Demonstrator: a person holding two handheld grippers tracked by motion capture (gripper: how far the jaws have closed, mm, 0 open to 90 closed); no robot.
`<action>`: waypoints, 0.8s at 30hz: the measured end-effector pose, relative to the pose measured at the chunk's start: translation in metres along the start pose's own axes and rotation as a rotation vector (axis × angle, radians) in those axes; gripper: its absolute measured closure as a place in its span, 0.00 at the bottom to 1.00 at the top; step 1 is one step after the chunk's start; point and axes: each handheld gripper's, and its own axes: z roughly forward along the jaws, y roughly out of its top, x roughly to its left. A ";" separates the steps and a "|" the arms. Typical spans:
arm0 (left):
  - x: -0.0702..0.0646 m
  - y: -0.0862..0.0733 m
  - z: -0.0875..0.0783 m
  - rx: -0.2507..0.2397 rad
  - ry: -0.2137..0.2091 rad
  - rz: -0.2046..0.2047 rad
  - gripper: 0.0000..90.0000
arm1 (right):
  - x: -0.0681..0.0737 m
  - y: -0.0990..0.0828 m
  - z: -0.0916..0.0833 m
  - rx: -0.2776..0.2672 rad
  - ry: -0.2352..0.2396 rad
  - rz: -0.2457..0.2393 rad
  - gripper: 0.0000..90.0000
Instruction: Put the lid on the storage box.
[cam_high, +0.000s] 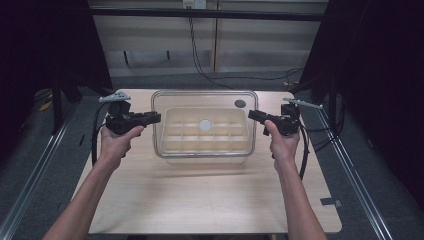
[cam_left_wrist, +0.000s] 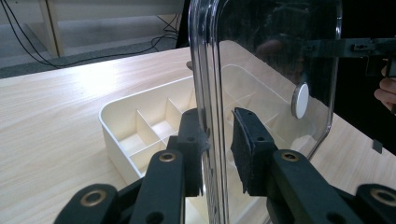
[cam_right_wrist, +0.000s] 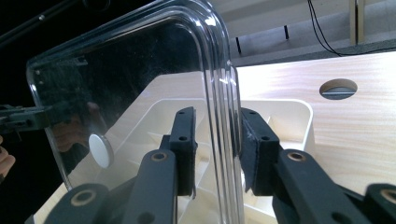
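Lid was off already: the clear lid hung over the cream divided tray at mid-worktop, w/ the left gripper clamped on its 9 o'clock rim & the right gripper on its 3 o'clock rim, both sets of jaws shut on it. Left to do, I'd guess: carry it clear & set it down.

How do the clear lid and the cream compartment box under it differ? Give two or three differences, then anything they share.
The clear lid is see-through; the cream compartment box is opaque. The lid is a shallow cover with one white round spot; the box is split by dividers. The lid is gripped at both ends by the left gripper and right gripper; the box rests on the table. Both are round-cornered rectangles.
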 end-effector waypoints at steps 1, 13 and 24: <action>0.002 0.001 0.002 -0.002 0.006 -0.007 0.82 | -0.001 0.001 0.001 0.002 0.000 0.005 0.77; 0.007 0.007 0.011 -0.003 0.025 -0.020 0.81 | -0.005 0.007 0.008 0.008 -0.023 0.016 0.77; 0.018 0.005 0.020 0.022 0.040 -0.035 0.80 | -0.011 0.005 0.019 0.032 -0.029 0.019 0.78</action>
